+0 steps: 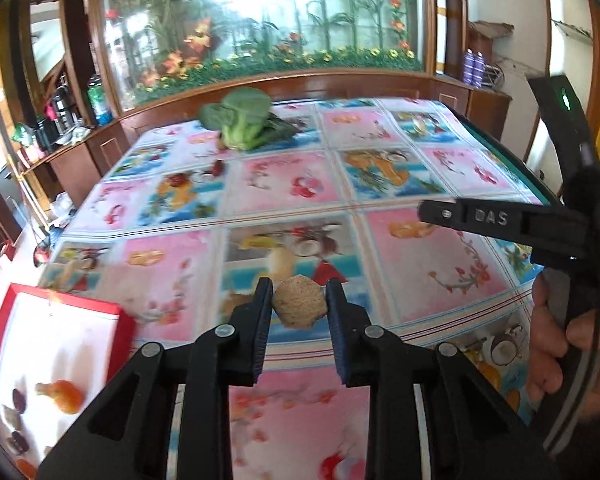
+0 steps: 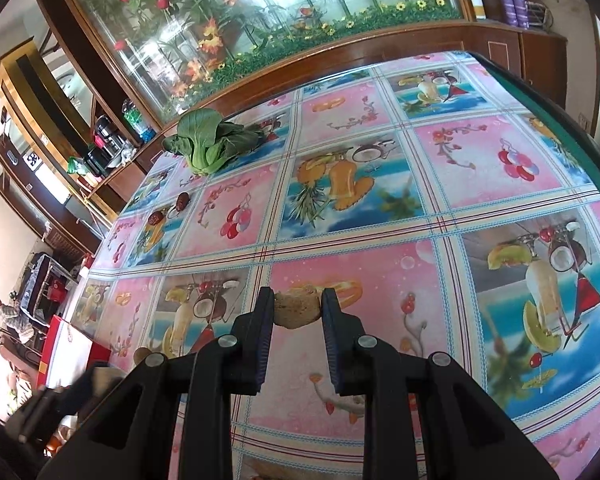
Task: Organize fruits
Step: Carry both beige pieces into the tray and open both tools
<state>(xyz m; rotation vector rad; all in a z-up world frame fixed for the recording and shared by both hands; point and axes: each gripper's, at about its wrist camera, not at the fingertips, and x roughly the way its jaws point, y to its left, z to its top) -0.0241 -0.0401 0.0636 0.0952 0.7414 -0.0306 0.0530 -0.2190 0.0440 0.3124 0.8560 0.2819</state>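
The left gripper (image 1: 299, 304) clamps a tan nut (image 1: 299, 302); the right gripper (image 2: 297, 307) clamps another nut (image 2: 298, 307), both above the tablecloth (image 2: 380, 208). A red tray (image 1: 120, 314) sits at eight o'clock, greens (image 2: 208, 144) at eleven.

Right gripper (image 2: 298, 308) clamped on a tan, rough lump (image 2: 297, 308), held above the worktop (image 2: 440, 152) with its fruit-print cloth. Bok choy (image 2: 208, 144) at far left edge, two dark red fruits (image 2: 168, 210) nearer. Red-rimmed white tray (image 2: 66, 348) at lower left.
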